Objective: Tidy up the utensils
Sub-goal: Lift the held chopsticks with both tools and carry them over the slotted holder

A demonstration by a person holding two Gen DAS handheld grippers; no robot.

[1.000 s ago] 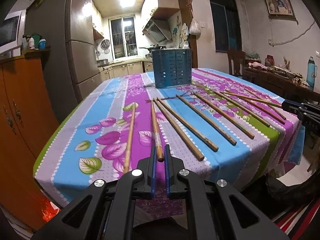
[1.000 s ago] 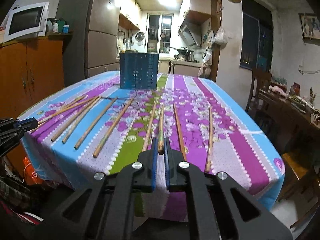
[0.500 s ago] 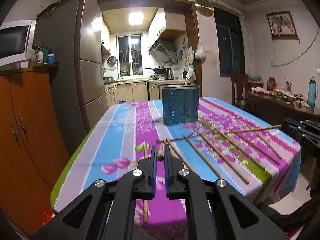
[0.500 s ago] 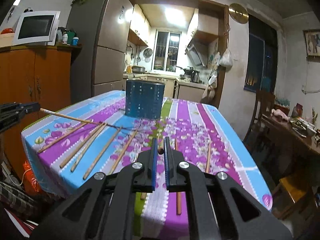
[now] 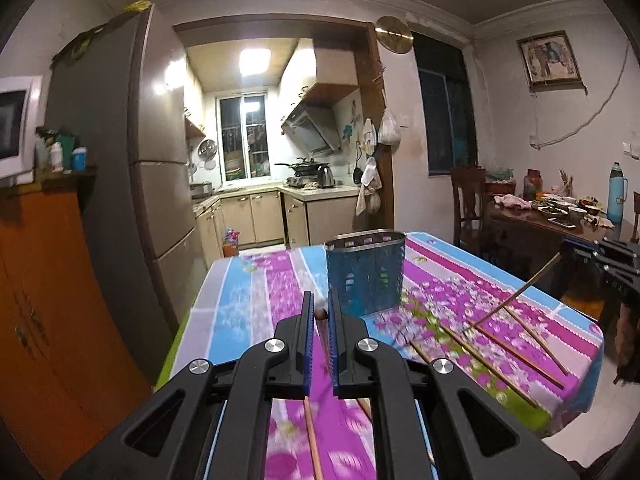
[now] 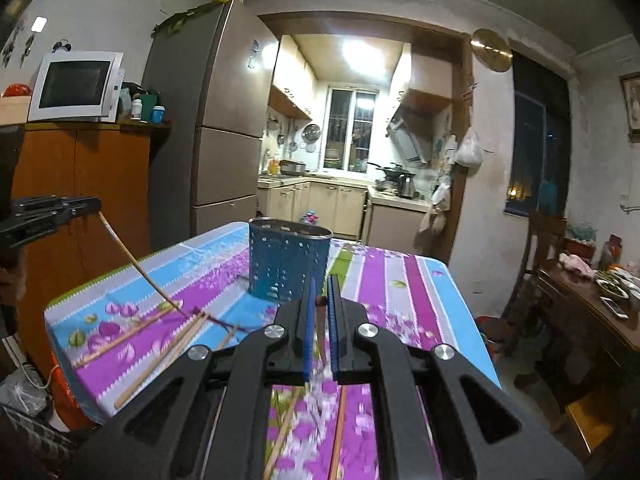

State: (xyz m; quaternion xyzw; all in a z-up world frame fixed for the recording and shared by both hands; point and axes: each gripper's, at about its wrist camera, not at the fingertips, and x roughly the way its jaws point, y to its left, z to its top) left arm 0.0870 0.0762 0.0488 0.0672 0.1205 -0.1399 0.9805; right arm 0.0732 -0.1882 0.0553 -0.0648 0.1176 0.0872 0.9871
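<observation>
A blue perforated utensil holder (image 5: 365, 272) stands upright on the flowered tablecloth; it also shows in the right wrist view (image 6: 289, 265). My left gripper (image 5: 320, 314) is shut on a wooden chopstick whose end (image 5: 320, 313) shows between the blue pads. It also appears in the right wrist view (image 6: 52, 210), its chopstick (image 6: 136, 265) slanting down to the cloth. My right gripper (image 6: 320, 301) is shut on another chopstick (image 6: 320, 301). That gripper appears in the left wrist view (image 5: 600, 260), its chopstick (image 5: 516, 294) tilted. Several chopsticks (image 5: 516, 346) lie on the cloth.
The table (image 5: 240, 320) sits near an orange cabinet (image 5: 44, 288) and a tall fridge (image 5: 120, 184) on the left. A chair (image 5: 466, 200) and a side table with dishes (image 5: 560, 216) stand to the right. More loose chopsticks (image 6: 132, 336) lie near the left edge.
Both grippers have lifted their chopsticks off the cloth, tipped them end-down and moved closer to the blue holder, which now looks larger in both views.
</observation>
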